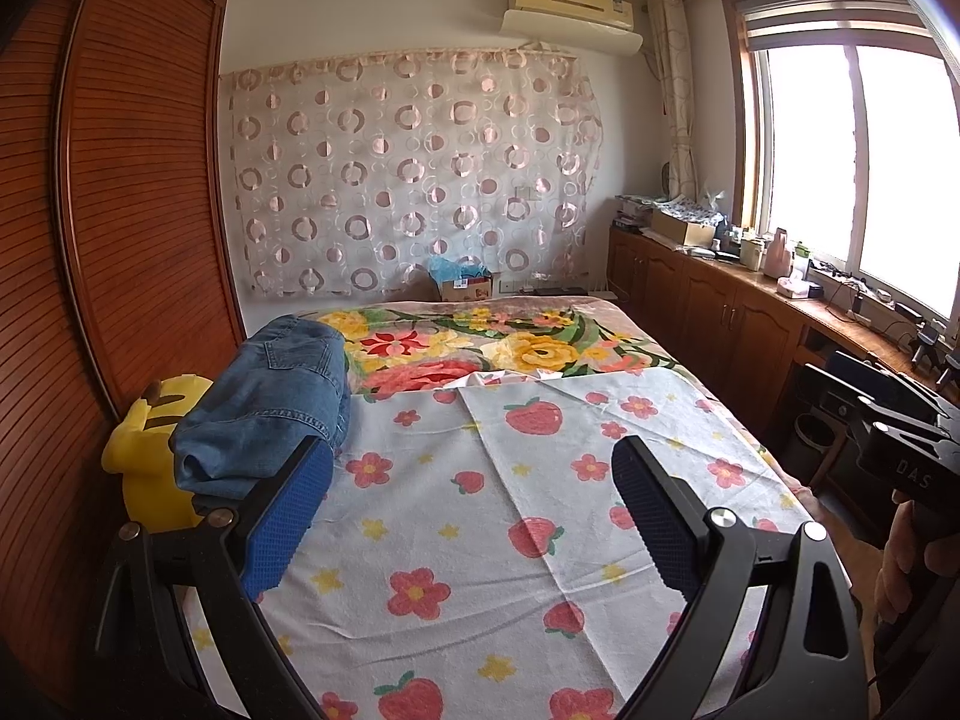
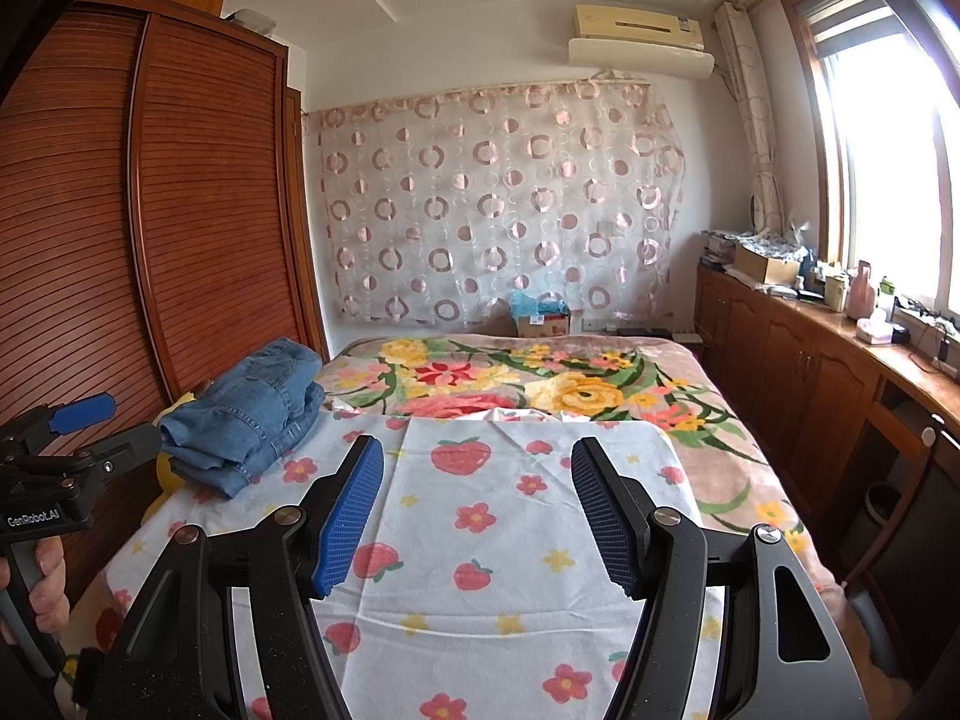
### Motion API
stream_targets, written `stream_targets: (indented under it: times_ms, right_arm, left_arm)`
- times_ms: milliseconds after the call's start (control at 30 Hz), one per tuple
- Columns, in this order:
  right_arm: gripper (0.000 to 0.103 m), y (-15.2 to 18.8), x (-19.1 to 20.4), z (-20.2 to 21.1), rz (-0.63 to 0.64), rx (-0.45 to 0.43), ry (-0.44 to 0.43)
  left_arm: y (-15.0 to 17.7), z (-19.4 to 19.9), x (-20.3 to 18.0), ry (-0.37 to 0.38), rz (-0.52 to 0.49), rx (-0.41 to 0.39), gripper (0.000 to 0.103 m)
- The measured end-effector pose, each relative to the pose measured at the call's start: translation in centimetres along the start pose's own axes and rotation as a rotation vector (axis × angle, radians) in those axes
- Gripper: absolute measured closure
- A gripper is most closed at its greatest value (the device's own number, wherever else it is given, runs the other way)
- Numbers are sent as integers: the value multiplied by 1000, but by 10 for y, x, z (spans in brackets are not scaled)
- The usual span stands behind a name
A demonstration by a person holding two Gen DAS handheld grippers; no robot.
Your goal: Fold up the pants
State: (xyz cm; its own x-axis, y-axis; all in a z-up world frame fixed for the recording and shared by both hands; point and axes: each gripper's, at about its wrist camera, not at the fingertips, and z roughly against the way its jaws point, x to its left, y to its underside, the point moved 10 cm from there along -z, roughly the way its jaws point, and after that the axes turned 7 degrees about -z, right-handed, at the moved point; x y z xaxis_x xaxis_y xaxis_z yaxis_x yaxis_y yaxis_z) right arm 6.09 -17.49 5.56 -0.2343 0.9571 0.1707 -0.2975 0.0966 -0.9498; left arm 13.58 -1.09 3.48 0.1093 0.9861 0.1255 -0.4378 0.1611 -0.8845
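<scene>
A pair of blue denim pants [image 1: 270, 402] lies folded in a thick bundle at the bed's left edge, also seen in the right wrist view [image 2: 252, 414]. My left gripper [image 1: 474, 444] hovers open over the strawberry-print sheet [image 1: 480, 510], its left pad just right of the bundle and not touching it. My right gripper [image 2: 477, 447] is open too, with only the sheet [image 2: 480, 540] below it. Each gripper shows in the other's view: the left gripper [image 2: 135, 420] next to the pants, the right gripper [image 1: 852, 402] at the right edge, each held by a hand.
A yellow plush toy [image 1: 150, 450] is wedged between the pants and the slatted wooden wardrobe [image 1: 138, 180] on the left. A floral blanket [image 2: 540, 384] covers the far half of the bed. Low wooden cabinets [image 2: 810, 372] with clutter run under the window on the right.
</scene>
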Motion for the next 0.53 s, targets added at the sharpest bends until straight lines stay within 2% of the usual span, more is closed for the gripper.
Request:
stream_targets:
  times_ms: [533]
  right_arm:
    - [36, 0, 2, 1, 0, 0, -1]
  left_arm:
    - [2, 0, 1, 0, 0, 0, 8]
